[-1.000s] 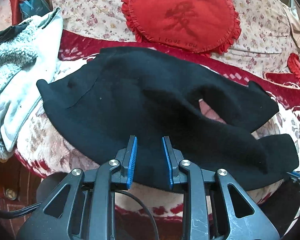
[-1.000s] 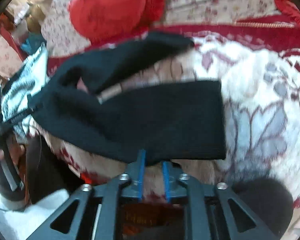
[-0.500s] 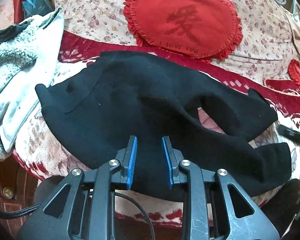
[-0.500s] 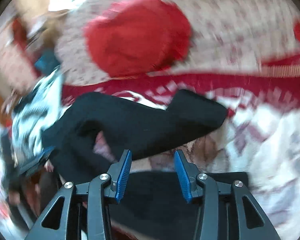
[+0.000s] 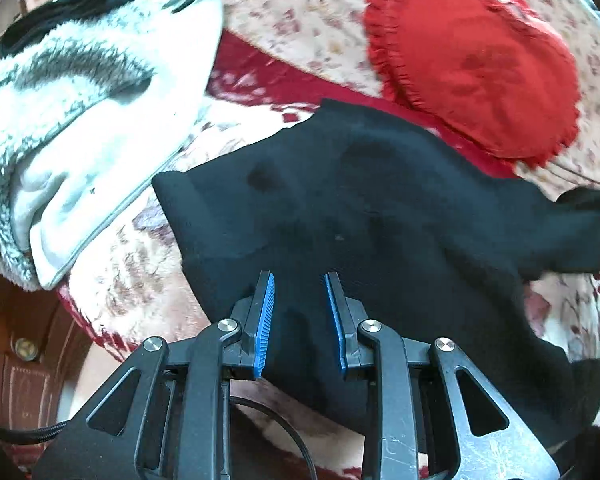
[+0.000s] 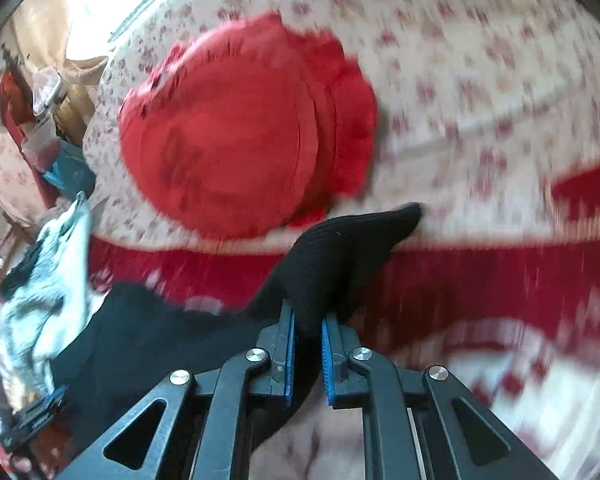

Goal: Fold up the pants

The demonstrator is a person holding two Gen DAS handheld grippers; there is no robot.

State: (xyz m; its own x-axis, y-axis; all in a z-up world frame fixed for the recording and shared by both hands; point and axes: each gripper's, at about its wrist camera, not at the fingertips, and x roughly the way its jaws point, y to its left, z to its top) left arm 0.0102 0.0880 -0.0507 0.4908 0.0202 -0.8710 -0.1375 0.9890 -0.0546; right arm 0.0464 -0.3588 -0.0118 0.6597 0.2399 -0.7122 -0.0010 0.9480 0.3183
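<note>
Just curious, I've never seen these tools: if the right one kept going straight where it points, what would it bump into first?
Probably the red heart cushion against the flowered backrest. The right gripper already pinches the black pants; depth beyond is blurred.

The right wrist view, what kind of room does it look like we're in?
Probably a bedroom or living room at home: black pants lie on a plush red-and-white blanket, with a red heart-shaped frilled cushion against floral upholstery behind.
</note>
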